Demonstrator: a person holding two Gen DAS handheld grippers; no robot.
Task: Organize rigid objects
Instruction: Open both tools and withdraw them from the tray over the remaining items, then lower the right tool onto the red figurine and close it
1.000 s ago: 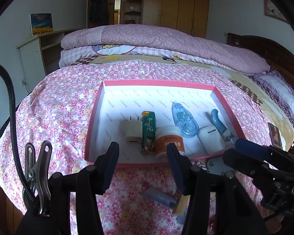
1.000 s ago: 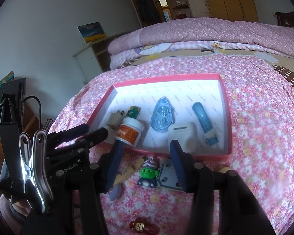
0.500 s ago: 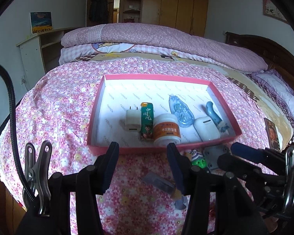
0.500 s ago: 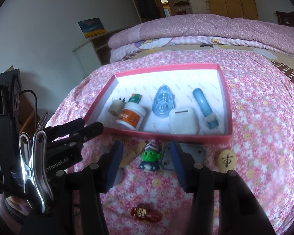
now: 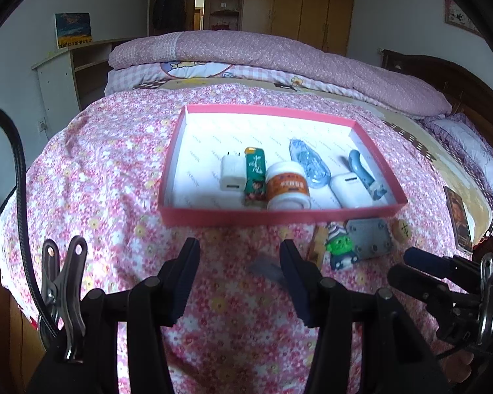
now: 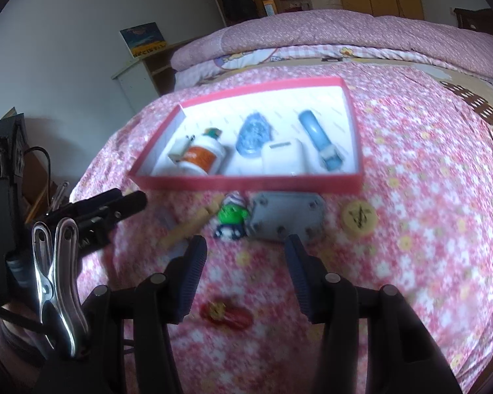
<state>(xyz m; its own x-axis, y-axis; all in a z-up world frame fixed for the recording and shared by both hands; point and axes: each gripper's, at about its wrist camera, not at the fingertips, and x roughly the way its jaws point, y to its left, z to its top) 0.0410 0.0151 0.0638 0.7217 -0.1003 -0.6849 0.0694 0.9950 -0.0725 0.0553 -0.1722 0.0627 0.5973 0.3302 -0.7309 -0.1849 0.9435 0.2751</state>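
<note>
A pink box [image 5: 279, 216] with a white inside sits on the flowered bedspread. It holds a white charger [image 5: 231, 174], a green tube [image 5: 255, 177], an orange-labelled jar [image 5: 287, 187], a blue tape dispenser [image 5: 309, 164], a white case [image 5: 348, 187] and a blue tool [image 5: 364, 174]. In front of the box lie a green toy [image 6: 231, 216], a grey plate [image 6: 286, 216], a round wooden piece [image 6: 358, 218], a wooden stick [image 6: 190, 226] and a red toy [image 6: 226, 315]. My left gripper [image 5: 240, 262] and right gripper [image 6: 246, 262] hover open over the bedspread, nothing between their fingers.
A folded pink quilt [image 5: 279, 55] lies across the far side of the bed. A white shelf unit [image 5: 59, 78] stands at the left and a dark wooden headboard [image 5: 460, 85] at the right. A dark card [image 5: 458, 223] rests near the right bed edge.
Both grippers have drawn back from the box and sunk a little. The box looks farther off, and the loose items in front of it have come into fuller view.
</note>
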